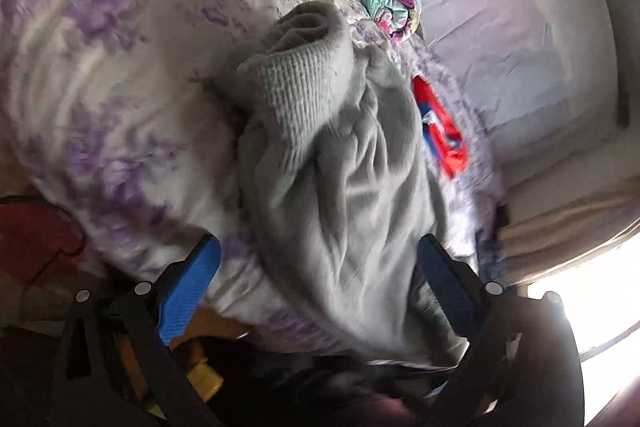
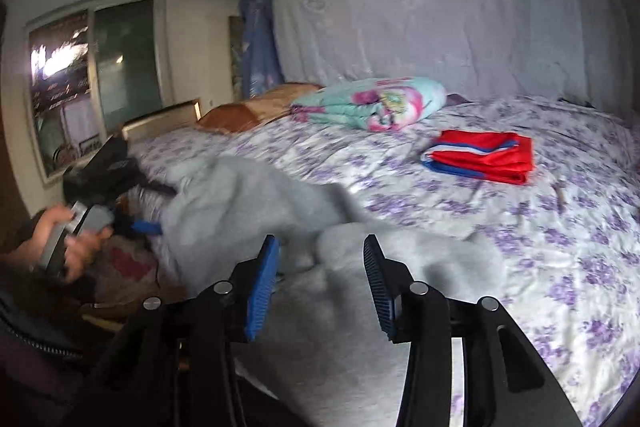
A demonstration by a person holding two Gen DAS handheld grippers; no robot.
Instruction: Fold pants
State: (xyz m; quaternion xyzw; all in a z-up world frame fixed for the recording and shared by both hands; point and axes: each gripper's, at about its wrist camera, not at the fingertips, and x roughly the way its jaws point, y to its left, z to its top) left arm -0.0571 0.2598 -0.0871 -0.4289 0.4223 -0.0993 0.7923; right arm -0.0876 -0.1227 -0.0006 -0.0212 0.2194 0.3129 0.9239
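Soft grey fleece pants [image 1: 344, 163] (ribbed cuff up top) lie rumpled on the floral bedsheet [image 2: 520, 227]. Left gripper [image 1: 320, 267] spread wide, right gripper [image 2: 320, 267] partly spread, neither pinching cloth.

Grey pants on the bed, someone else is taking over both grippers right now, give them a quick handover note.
Left gripper: open, the grey pants lie between its pads, nothing gripped.
Right gripper: open over the pants, jaws apart, nothing pinched.
Pants: bunched and crumpled near the edge of the bed, ribbed cuff pointing away from the left gripper.
A red folded garment and a folded quilt sit further back on the bed.
Done: no neat fold visible on the grey pants.
Left: probably spread them flat, then fold.
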